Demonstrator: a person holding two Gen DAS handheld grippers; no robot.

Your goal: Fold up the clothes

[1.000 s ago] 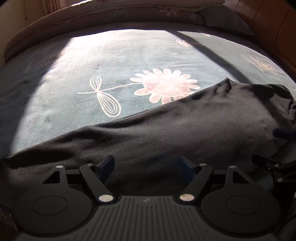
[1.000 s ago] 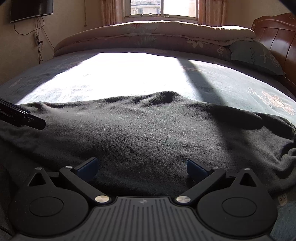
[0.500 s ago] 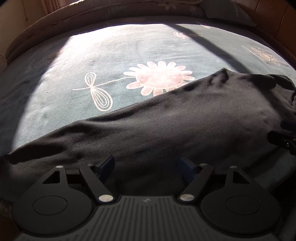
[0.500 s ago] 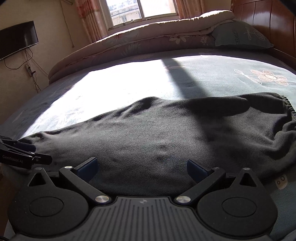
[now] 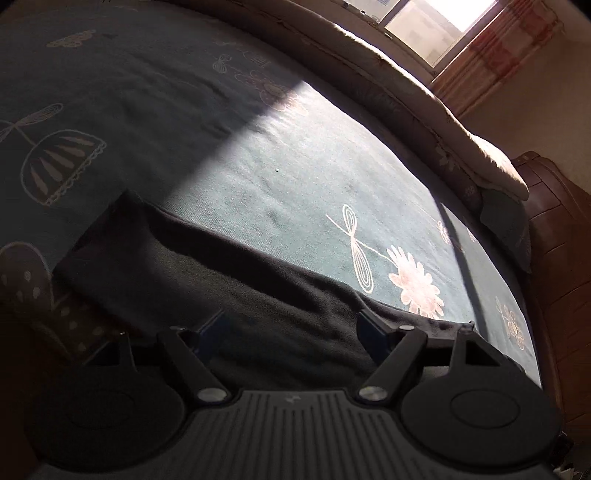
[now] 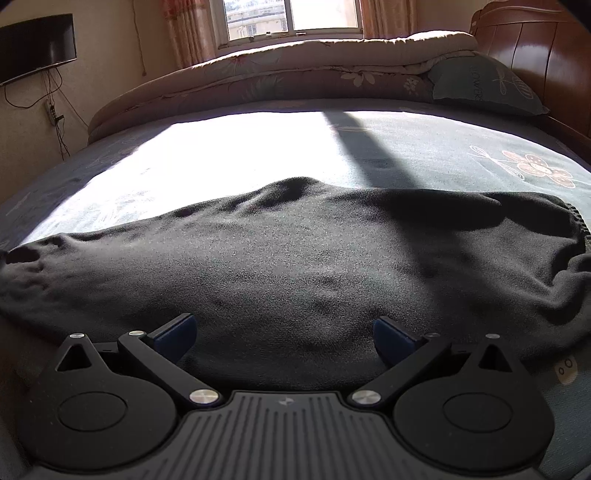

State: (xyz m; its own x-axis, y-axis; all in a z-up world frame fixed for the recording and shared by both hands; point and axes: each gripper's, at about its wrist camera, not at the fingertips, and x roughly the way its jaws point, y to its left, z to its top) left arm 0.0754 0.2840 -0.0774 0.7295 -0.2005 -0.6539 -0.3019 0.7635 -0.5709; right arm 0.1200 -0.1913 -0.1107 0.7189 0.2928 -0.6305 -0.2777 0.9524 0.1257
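Lying flat: the dark garment (image 6: 295, 258) is spread across the near part of the bed sheet (image 6: 240, 155), its long axis running left to right in the right wrist view.
Garment end, left wrist view: 1 squared end of the garment (image 5: 122, 251) lies in shadow, on the patterned sheet (image 5: 295, 166).
Left gripper (image 5: 291, 332): jaws apart, nothing clamped; the blue pads sit low over the garment, with cloth visible in the gap. Contact with the cloth cannot be told.
Right gripper (image 6: 282, 336): jaws apart, nothing clamped; both blue pads (image 6: 177, 332) sit just above the garment's near edge.
Lighting: 1 bright sunlit band crosses the sheet beyond the garment.
Background: folded quilt (image 6: 295, 70) along the far edge, pillow (image 6: 484, 85) beside the wooden headboard (image 6: 535, 51), window (image 6: 291, 16) behind.
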